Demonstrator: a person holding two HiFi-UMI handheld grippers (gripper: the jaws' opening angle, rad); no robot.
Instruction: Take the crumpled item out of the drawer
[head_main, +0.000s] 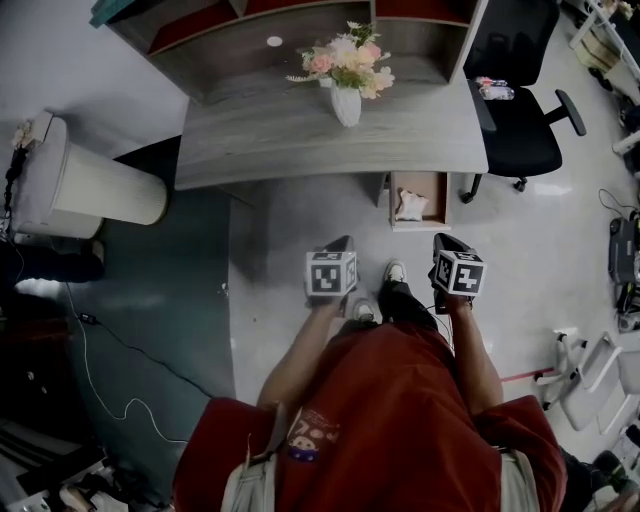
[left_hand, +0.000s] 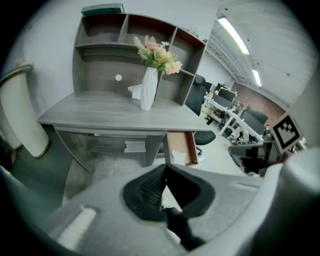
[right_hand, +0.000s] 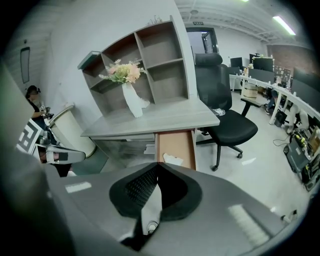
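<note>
So the drawer (head_main: 421, 185) is open, crumpled item (head_main: 410, 206) inside untouched; left gripper (left_hand: 164, 166) and right gripper (right_hand: 158, 166) hang well back, fingers together, empty.

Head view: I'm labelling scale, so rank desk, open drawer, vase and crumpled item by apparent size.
1. desk
2. open drawer
3. vase and crumpled item: those two look alike, so I leave them unranked.
</note>
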